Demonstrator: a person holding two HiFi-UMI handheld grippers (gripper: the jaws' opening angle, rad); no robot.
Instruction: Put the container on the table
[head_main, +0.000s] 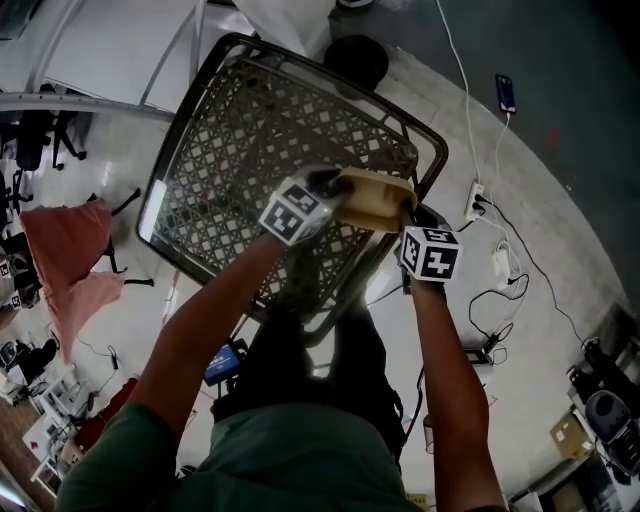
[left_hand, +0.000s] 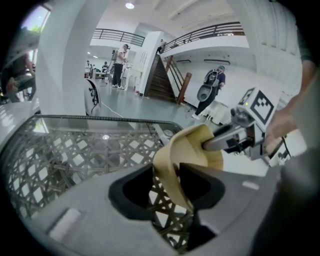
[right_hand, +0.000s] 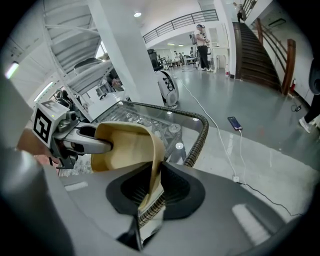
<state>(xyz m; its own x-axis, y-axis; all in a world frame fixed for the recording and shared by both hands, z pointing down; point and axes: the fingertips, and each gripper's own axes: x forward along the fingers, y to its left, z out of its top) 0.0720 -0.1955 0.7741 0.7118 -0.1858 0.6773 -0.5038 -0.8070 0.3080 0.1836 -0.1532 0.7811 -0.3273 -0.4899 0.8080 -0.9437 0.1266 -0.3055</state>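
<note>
A shallow tan container with thin, bendable walls (head_main: 375, 200) is held in the air between the two tools, over the near right corner of the dark table with a woven lattice top (head_main: 230, 140), and does not rest on it yet. The left tool (left_hand: 167, 185) has one side wall of the container between its jaws, and the wall appears to touch both of them at the tips. The right tool (right_hand: 152, 187) is pinched tight on the opposite wall, which shows as a thin strip between its closed jaws. The walls curl and fold where they are clamped, so the container is probably light and soft, perhaps moulded pulp or thin plastic. It should give rather than crack, but a hard squeeze could crease it. The rim is the natural place to hold it. Two opposite grips keep it level, and a single grip would likely let it sag. No brand, label or writing can be read on the container. The only print in view is the black-and-white square markers on the tools' cubes.
</note>
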